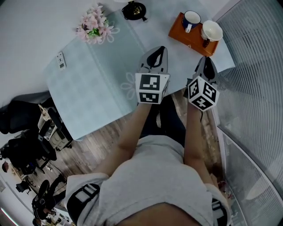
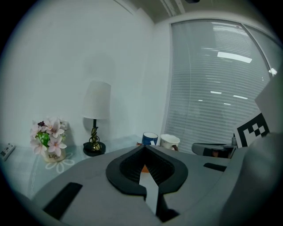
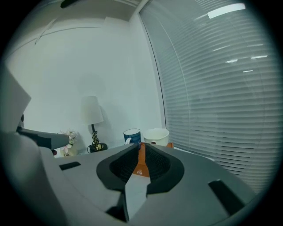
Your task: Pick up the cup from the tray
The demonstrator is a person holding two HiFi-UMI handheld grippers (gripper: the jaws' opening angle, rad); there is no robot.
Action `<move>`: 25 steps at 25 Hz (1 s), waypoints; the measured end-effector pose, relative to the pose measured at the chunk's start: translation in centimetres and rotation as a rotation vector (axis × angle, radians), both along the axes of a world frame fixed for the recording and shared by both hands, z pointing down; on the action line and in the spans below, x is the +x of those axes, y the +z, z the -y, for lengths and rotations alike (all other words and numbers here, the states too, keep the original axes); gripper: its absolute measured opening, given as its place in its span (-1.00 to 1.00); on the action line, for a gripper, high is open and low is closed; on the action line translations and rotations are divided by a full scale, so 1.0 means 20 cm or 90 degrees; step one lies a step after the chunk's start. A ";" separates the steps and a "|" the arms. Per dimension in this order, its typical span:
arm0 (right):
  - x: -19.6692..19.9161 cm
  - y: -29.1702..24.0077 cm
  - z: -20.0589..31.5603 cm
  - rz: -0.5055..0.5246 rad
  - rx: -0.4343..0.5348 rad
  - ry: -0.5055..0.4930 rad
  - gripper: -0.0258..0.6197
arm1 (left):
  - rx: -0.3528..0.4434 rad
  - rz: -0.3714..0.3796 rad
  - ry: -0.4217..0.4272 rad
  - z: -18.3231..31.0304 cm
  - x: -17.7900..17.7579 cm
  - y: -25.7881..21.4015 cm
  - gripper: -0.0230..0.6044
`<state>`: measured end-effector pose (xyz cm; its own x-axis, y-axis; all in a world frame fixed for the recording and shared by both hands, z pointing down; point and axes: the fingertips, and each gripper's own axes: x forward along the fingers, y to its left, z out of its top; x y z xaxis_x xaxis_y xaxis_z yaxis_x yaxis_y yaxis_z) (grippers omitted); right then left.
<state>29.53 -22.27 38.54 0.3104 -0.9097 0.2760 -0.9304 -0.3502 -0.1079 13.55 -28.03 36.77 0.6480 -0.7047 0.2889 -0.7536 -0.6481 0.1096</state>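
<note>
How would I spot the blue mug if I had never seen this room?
Find the table with the pale cloth; at its far right corner sits an orange tray. Of the two cups on it, the blue mug is the left one, dark outside, unlike the white cup.

Lamp (image 1: 134, 9) cut by top edge, tray (image 3: 141, 160) mostly hidden behind right gripper (image 3: 141, 145)

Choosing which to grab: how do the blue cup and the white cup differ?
The blue cup is straight-sided; the white cup flares wider at the rim. The blue cup has a pale handle, the white cup a dark one. Both stand upright on the orange tray.
</note>
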 end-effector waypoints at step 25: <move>0.33 0.38 0.41 -0.040 -0.062 0.028 -0.66 | -0.043 0.066 -0.014 0.25 0.31 0.26 -0.91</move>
